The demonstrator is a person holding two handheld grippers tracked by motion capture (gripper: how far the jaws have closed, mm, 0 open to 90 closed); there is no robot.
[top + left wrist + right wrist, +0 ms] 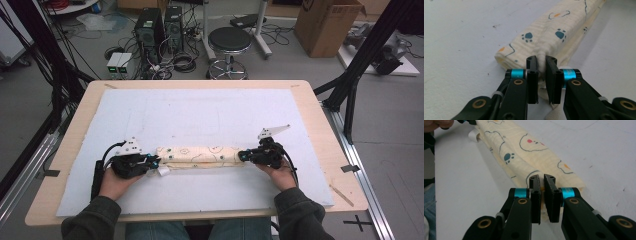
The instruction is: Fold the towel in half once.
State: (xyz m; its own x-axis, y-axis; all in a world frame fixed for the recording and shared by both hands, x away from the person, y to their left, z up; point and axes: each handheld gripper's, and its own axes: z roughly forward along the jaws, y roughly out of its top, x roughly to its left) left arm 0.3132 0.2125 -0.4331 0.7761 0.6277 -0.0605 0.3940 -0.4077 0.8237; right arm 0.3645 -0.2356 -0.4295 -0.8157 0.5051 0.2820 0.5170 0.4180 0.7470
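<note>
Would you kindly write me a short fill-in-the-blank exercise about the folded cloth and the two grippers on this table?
1. The left gripper is shut on one end of the cream ____.
2. The cloth bears teal ____ prints.
3. The right gripper pinches the cloth's other ____.
4. The cloth lies folded into a long strip on the pale ____ that covers the wooden table.

Missing words: cloth; paw; end; mat
</note>
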